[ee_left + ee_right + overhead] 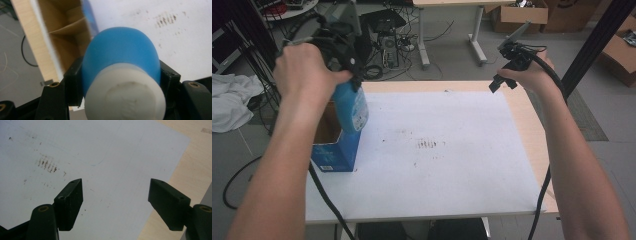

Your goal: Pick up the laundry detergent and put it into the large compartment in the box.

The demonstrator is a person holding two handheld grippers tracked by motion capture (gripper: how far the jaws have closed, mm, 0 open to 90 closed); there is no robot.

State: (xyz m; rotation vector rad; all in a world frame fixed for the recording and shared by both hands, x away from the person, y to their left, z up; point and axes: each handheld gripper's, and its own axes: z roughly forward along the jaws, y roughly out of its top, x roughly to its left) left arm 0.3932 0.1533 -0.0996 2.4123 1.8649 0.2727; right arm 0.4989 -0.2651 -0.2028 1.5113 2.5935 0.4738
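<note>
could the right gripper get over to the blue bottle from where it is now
Probably yes. The right gripper is open and holds nothing, and the white sheet between it and the blue bottle lies bare. But the left gripper already clamps the bottle near its cap.

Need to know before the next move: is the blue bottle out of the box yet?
Mostly out. The left hand-held gripper holds the blue bottle upright by its neck, with its base at the rim of the open blue box.

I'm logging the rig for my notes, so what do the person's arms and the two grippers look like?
Both forearms are bare, no sleeves showing. Each gripper, left gripper and right gripper, is black, with two blocky flat-faced jaws, brass-coloured screw inserts, a grey plate on top and a thick black cable trailing back.
</note>
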